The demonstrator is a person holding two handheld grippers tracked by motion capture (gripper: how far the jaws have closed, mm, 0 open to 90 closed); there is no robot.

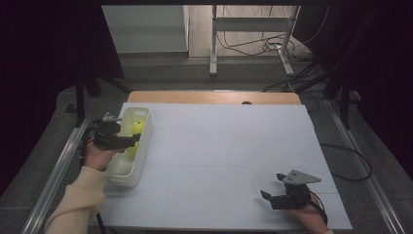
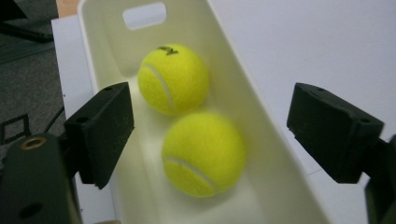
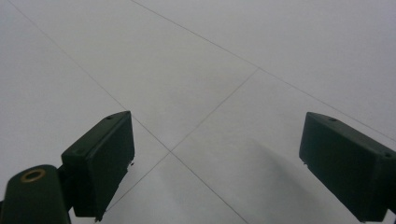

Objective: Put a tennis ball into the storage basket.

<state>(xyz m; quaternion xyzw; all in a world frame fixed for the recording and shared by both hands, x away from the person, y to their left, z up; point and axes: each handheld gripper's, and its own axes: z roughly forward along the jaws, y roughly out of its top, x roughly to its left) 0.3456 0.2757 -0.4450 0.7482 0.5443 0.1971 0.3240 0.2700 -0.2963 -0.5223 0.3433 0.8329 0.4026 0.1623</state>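
Two yellow felt tennis balls [image 2: 204, 154] lie touching inside the white oblong plastic bin [image 2: 275, 154] at the table's left edge, the left gripper [image 2: 210, 135] above them, jaws apart and empty, bin walls flanking; the right gripper [image 1: 276, 191], jaws apart, sits near the front-right corner.

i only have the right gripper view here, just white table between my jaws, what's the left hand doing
Observer: The left gripper hangs over a white bin at the table's left edge, jaws open.
Operator: anything in the bin
Observer: Two yellow tennis balls; the near ball lies below the open jaws, not gripped.
Operator: and the other one
Observer: The far ball sits just beyond it, toward the bin's end with the handle slot; the two look to be touching.
Operator: where am i relative to all that
Observer: Your right gripper is at the near right of the table, well apart from the bin.
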